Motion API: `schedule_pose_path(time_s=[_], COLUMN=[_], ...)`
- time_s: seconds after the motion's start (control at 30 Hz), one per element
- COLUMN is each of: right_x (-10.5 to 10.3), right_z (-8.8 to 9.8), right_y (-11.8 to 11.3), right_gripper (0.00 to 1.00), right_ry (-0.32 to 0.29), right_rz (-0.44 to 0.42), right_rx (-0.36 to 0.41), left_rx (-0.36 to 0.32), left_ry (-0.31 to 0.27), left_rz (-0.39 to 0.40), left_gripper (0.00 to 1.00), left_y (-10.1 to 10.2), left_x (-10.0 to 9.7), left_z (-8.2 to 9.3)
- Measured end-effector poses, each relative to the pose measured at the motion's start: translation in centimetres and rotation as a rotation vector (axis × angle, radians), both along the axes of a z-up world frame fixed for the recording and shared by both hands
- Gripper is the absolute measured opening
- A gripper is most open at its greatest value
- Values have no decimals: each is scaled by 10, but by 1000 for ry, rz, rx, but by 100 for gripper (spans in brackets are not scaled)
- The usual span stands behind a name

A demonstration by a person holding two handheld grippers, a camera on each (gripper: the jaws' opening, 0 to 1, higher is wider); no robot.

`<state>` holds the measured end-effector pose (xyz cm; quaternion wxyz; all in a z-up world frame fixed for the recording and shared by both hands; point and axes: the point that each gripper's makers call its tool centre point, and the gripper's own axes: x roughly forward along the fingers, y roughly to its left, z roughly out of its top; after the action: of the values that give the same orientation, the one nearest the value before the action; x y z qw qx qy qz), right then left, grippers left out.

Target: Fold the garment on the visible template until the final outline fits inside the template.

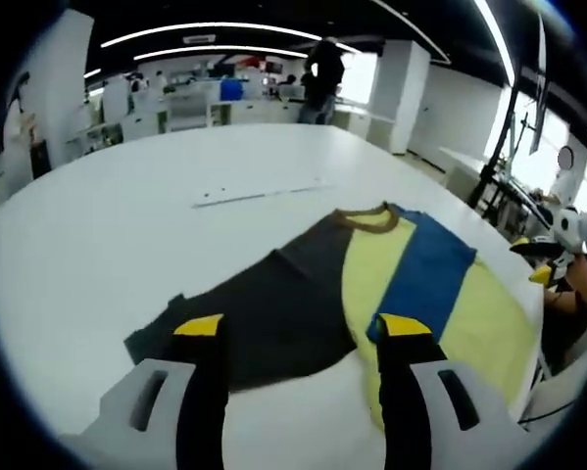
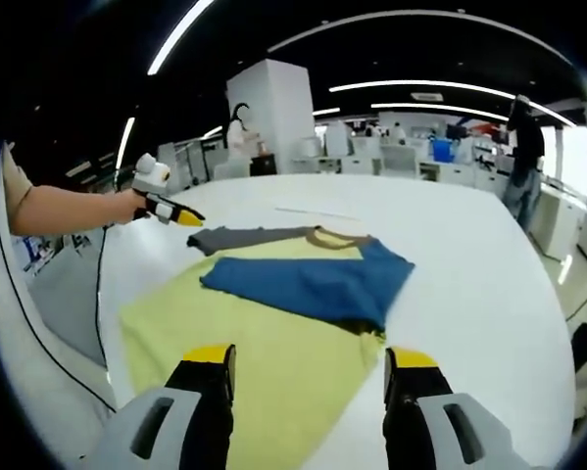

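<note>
A T-shirt lies flat on the white table [image 1: 126, 215]: a dark grey part [image 1: 264, 313], a yellow part [image 1: 371, 274] and a blue part [image 1: 425, 274] folded over the yellow, with a brown collar [image 1: 368, 217]. My left gripper [image 1: 301, 328] hovers open over the grey-yellome boundary near the hem, nothing between its jaws. In the right gripper view the yellow part [image 2: 254, 362] is nearest, the blue fold [image 2: 313, 279] lies across it and the grey part [image 2: 244, 235] is beyond. My right gripper [image 2: 311, 357] stands open above the yellow cloth. The left gripper [image 2: 166, 208] is held in a hand beside the grey sleeve.
A thin pale strip [image 1: 259, 194] lies on the table beyond the collar. The right gripper [image 1: 553, 250], held by a hand, sits at the table's right edge. A person [image 1: 322, 73] stands past the far edge, with desks and shelves behind.
</note>
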<state>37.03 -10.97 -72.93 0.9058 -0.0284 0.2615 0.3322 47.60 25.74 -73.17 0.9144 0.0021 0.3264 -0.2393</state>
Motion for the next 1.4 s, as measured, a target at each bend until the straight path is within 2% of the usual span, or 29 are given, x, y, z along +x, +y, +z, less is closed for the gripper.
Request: schedule_pose_path(time_s=[0.47,0.63,0.9,1.03,1.3,1.4], right_x=[1,1,-3,-5,-8,-8], right_z=[-2,-4,-5,-8,-12,-12], right_y=[-2,-4,-7,-10,-15,-16], right_gripper=[59,58,58,58,58,58], right_ry=[7,10,17,24,35,37], right_rz=[-6,-7,-14,-22,-33,-36], right_rx=[-10,-18,-20,-23,-30,-32], left_rx=[32,59,17,32,-9,-5], left_ry=[32,40,42,61,99,115], left_rz=[103,134,229,257,293,297], left_gripper=[54,49,44,39,33,31], left_y=[48,63,83,94,99,100], left_x=[-12,-16,-17,-21,-22,-23], left_z=[-17,-22,-23,-30,-43,-49])
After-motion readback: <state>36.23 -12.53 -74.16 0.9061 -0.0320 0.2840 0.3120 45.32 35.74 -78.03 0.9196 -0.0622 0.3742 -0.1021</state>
